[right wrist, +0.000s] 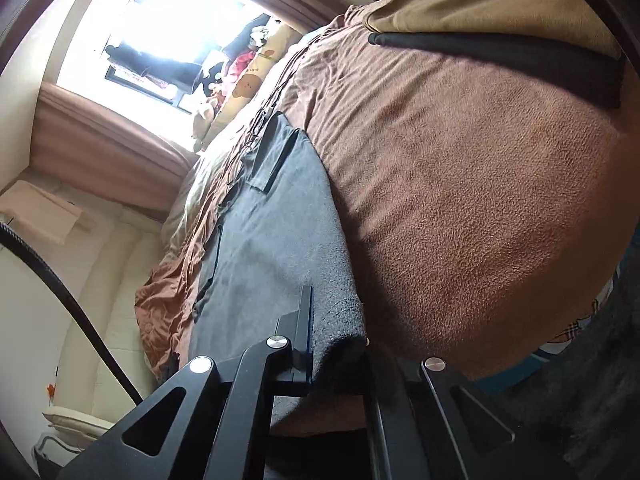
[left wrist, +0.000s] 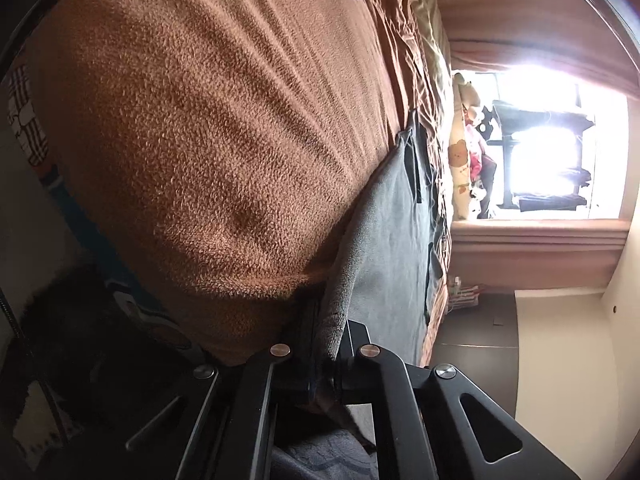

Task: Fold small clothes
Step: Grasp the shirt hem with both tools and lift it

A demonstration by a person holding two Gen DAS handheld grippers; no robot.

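Surface: a bed covered by a brown fleece blanket (left wrist: 208, 128) is seen filling the upper left and centre of the left wrist view and the right half of the right wrist view.

Task item: a small grey garment (left wrist: 384, 240) is seen spread on the blanket, at centre right of the left wrist view; in the right wrist view it lies at centre, running from mid-frame down to the lower centre.

Left gripper (left wrist: 326, 354): seen at bottom centre of its view; the jaws are closed on a bunched edge of the grey garment, which is pinched between them and lifted off the blanket.

Right gripper (right wrist: 336, 356): seen at bottom centre of its view; a rolled grey edge of the garment is clamped between the jaws.

Background: a bright window (right wrist: 160, 32) is recorded at upper left of the right wrist view, with soft toys (left wrist: 464, 148) beside it at centre right of the left wrist view.

Other: a black strap (right wrist: 500, 56) is noted across the blanket at upper right.
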